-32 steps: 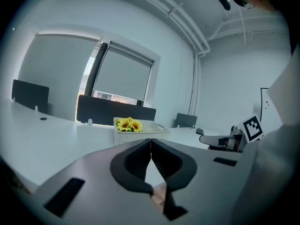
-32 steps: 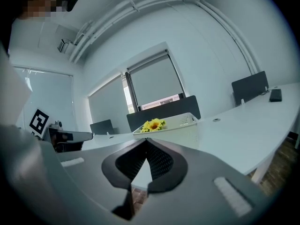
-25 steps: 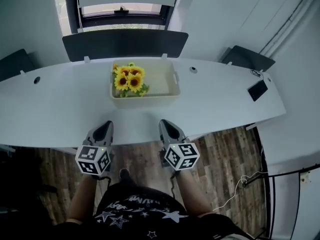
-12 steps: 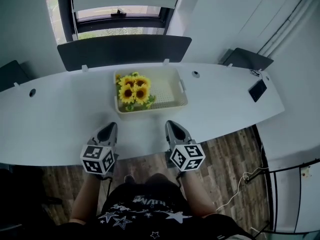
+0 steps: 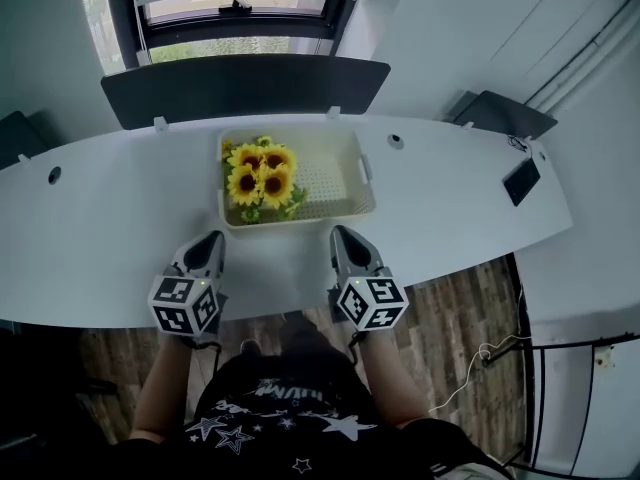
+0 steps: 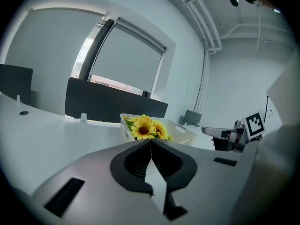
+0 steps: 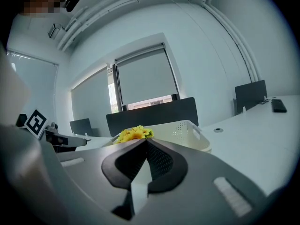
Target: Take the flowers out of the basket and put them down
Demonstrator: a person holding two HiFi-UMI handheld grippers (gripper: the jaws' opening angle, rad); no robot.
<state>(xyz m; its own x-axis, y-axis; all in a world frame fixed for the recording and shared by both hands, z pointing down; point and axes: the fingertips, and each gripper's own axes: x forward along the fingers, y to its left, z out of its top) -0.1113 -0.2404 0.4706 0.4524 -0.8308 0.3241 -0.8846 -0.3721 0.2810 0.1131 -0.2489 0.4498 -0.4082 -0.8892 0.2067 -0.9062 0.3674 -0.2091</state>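
- Left tongs [image 6: 150, 140] are closed, their tips pressed together with nothing between them. They are held over the near part of the white tabletop [image 5: 110, 248], pointing toward the basket [image 5: 362, 173].
- Right tongs [image 7: 145, 140] are closed tip to tip as well and hold nothing. They are near the basket's front right corner but apart from it.
- Neither pair touches the basket or what is in it.
- Flowers [image 5: 260, 180], a bunch of yellow sunflowers with green leaves, lie in the left half of the cream basket. Its right half shows only the bare perforated bottom.
- That basket stands on the tabletop toward the far edge, just in front of a dark divider panel [image 5: 245, 86].
- A window [image 5: 240, 8] with its blind partly lowered is behind the panel.
- Well apart from the basket, a dark phone [image 5: 521, 181] lies flat near the right end of the tabletop.
- Wooden floor [image 5: 450, 318] shows below the tabletop's near edge.
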